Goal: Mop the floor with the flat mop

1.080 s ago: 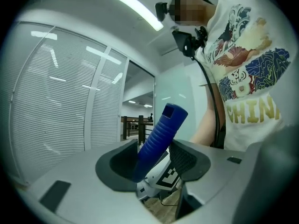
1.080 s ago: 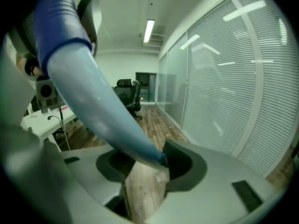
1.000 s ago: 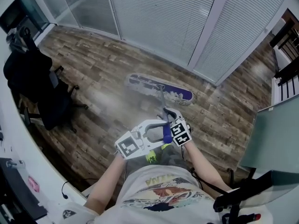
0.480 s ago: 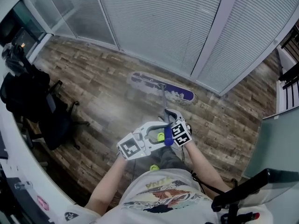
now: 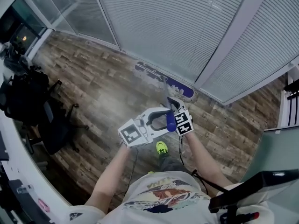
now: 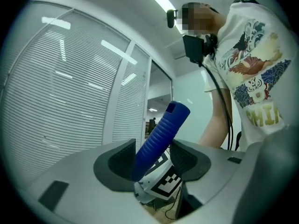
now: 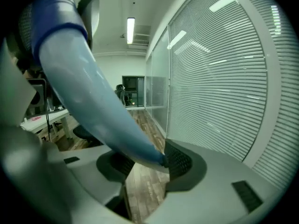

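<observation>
A person stands on a brown wood-plank floor [image 5: 100, 94] and holds a long mop out ahead with both tools. The flat purple mop head [image 5: 164, 80] lies on the floor at 12 o'clock from the hands. It sits right at the foot of the white slatted blinds [image 5: 168, 22], its long side running from about 10 o'clock to 4 o'clock in the head view. The left tool [image 5: 162, 121] points level towards 3 o'clock and is clamped on the ribbed blue plastic grip [image 5: 170, 121] at the top of the mop. In the left gripper view that grip stands tilted towards 1 o'clock between the dark pads [image 6: 122, 158], which press it from both sides, with the right tool's square-marker cube [image 6: 164, 181] showing just beneath. The right tool [image 5: 172, 105] sits just beside the left one, at its 1 o'clock, and angles down towards the mop head. In the right gripper view its jaws are closed on the pale blue metal pole [image 7: 88, 92], which crosses the frame from 11 o'clock down to the ribbed pad [image 7: 179, 161] at 5 o'clock. A neon yellow shoe [image 5: 161, 147] rests on the floor at 6 o'clock below the tools. A black office chair [image 5: 44, 118] draped with dark clothing stands well apart at 9 o'clock.
</observation>
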Demonstrator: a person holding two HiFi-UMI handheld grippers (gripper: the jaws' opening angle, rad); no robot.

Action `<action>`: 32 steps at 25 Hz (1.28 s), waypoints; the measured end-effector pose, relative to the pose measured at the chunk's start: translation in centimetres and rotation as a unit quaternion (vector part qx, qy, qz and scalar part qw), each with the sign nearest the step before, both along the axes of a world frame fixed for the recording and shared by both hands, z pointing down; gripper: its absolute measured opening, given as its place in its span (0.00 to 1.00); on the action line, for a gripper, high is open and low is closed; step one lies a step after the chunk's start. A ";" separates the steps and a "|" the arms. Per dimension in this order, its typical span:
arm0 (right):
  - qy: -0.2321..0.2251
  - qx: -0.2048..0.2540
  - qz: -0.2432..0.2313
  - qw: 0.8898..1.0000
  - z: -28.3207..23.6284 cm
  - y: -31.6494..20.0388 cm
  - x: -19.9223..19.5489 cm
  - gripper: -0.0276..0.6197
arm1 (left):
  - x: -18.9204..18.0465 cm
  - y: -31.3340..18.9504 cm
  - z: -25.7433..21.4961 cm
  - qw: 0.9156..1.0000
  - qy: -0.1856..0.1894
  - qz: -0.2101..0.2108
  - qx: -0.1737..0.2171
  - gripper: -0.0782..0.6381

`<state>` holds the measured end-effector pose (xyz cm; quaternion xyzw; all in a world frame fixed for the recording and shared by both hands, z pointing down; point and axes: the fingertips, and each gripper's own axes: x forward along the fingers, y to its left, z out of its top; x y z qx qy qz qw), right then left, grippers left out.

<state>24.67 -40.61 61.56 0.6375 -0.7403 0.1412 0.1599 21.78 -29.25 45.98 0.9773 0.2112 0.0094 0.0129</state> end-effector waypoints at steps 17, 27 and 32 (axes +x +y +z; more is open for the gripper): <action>0.022 -0.020 -0.097 0.995 0.7 6.0 -9.9 0.32 | -9.2 6.7 0.9 0.998 -0.048 -0.045 0.005 0.40; 0.021 -0.014 -0.125 0.992 1.8 21.8 -26.2 0.32 | -25.0 22.6 2.1 0.995 -0.033 -0.093 -0.012 0.41; 0.019 -0.030 -0.157 0.987 1.7 30.8 -34.7 0.33 | -32.6 31.4 1.5 0.992 -0.049 -0.109 -0.029 0.41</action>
